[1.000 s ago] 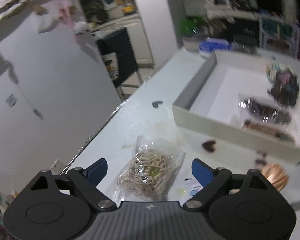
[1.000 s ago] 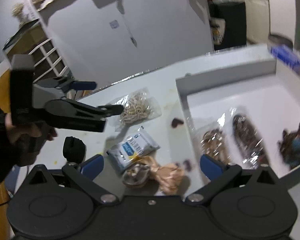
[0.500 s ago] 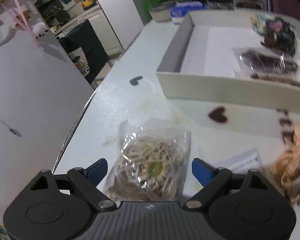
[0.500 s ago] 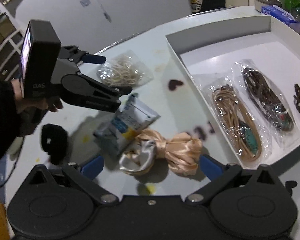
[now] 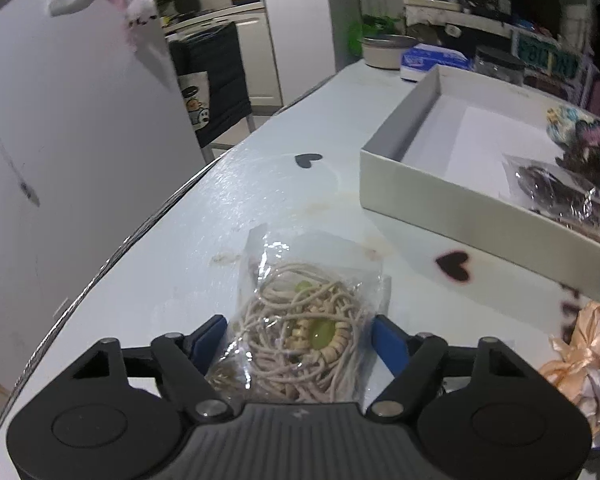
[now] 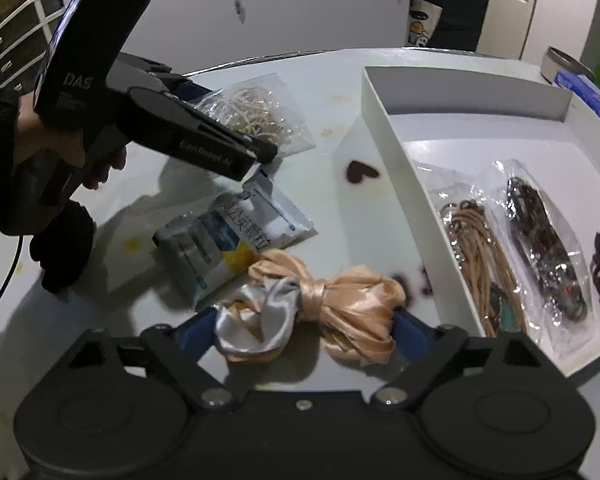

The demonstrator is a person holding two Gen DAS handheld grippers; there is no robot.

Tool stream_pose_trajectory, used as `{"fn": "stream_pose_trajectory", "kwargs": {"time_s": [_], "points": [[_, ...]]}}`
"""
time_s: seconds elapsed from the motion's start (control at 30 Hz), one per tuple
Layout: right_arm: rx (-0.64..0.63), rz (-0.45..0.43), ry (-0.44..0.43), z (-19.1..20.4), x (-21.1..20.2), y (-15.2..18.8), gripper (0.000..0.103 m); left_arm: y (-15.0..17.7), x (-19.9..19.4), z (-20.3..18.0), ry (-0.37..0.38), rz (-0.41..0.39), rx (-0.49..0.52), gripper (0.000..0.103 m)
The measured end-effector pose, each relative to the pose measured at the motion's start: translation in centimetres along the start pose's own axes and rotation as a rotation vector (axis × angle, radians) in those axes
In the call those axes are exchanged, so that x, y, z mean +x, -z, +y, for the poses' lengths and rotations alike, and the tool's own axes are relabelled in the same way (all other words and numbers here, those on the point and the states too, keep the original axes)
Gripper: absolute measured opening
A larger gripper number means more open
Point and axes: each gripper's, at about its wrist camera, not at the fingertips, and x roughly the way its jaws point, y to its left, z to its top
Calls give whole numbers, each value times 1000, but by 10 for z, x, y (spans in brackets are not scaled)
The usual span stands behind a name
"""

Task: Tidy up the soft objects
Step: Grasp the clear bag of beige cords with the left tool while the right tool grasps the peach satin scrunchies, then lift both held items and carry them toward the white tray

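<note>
Left tool [image 5: 298, 338] straddles crinkly bagged cord [image 5: 304, 320]; right tool [image 6: 300, 326] straddles glossy satin bow [image 6: 320, 304], both open.

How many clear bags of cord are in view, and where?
3. One bag of beige cord lies on the table between the left tool's fingers. A tan cord bag and a dark cord bag lie side by side in the white box. Others may be hidden.

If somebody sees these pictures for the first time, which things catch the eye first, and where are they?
The peach satin bow lies on the table between the fingers of the right tool. The clear bag of beige cord sits between the fingers of the left tool. To the right stands the white box with bagged cords inside.
</note>
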Motion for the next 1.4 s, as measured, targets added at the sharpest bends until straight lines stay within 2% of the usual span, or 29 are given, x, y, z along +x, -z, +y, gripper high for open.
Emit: {"fn": "stream_pose_trajectory", "kwargs": {"time_s": [0.1,0.27,0.47,0.57,1.0,1.4], "points": [[-6,-6,-2,-3,-2,-2,80,1,-3,2,-12,1,-41,70],[4,-9,-39,-10,-4,-2,55,6,-10,3,-39,6,-111,67],[-1,-18,-55,-15,-7,-1,37,14,-22,6,-81,18,-223,65],[-4,-21,-69,-16,-9,0,31,18,-30,7,-111,20,-275,64],[-14,-68,-96,-21,-30,0,27,24,-88,-1,-184,-26,-478,64],[-5,-176,-141,-39,-81,-3,26,37,-170,-60,-274,-65,-676,64]]}}
